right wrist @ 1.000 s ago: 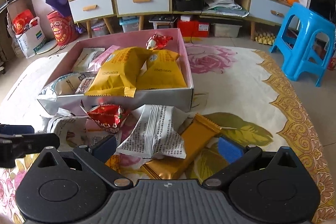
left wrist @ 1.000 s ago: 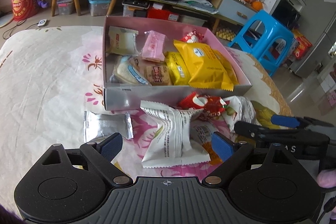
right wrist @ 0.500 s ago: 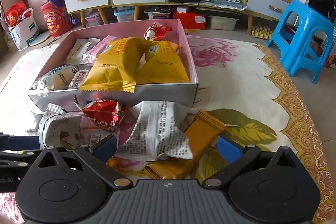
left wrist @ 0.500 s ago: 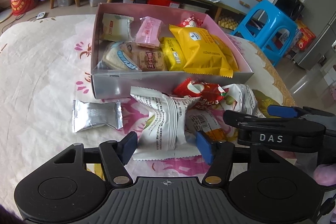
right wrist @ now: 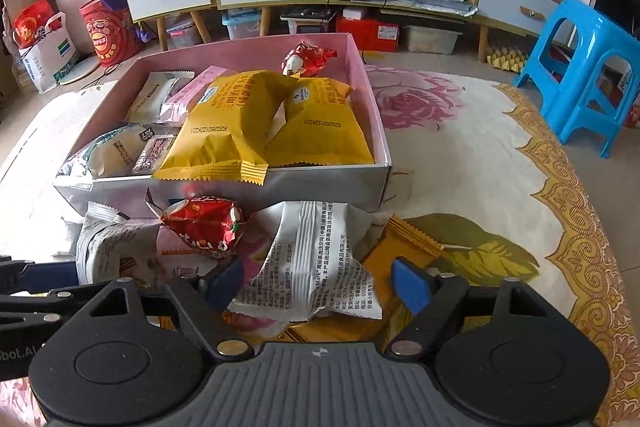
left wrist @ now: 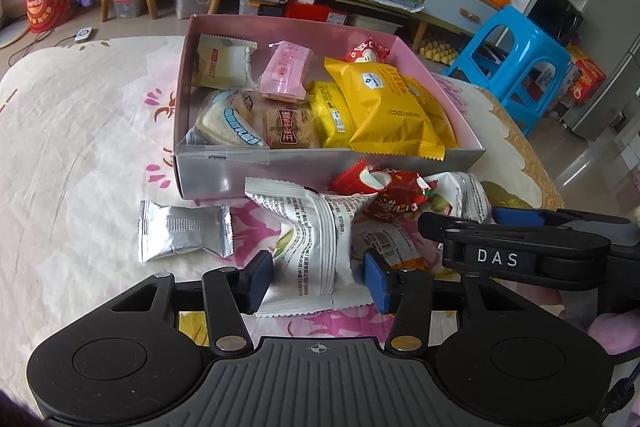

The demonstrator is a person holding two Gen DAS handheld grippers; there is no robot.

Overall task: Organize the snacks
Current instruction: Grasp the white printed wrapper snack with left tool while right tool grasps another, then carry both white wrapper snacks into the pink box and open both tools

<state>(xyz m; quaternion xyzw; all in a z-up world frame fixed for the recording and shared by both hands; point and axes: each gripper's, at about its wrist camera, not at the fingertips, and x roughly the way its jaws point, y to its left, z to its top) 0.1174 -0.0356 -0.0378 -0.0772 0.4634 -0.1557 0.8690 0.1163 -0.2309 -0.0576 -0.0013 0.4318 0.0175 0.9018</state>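
A pink-lined box (left wrist: 224, 175) (right wrist: 320, 183) on the flowered cloth holds yellow, pink and pale snack packets. Loose snacks lie in front of it. My left gripper (left wrist: 317, 279) has its jaws closing around a white printed packet (left wrist: 316, 247), with the blue pads close beside its edges. My right gripper (right wrist: 317, 286) is closing too; another white packet (right wrist: 308, 267) lies between its pads, on top of a gold bar packet (right wrist: 400, 247). A red packet (left wrist: 380, 191) (right wrist: 204, 227) rests between the two white ones. The right gripper (left wrist: 460, 219) shows beside the left one.
A small silver packet (left wrist: 184, 231) lies alone to the left of the pile. A blue stool (right wrist: 580, 75) stands beyond the table's right edge. Drawers and a low shelf line the far wall. The left gripper (right wrist: 16, 287) pokes in at the right view's left edge.
Both pairs of jaws have narrowed from wide open toward the white packets between them. The left gripper has eased slightly forward over its packet. The snacks have not shifted.
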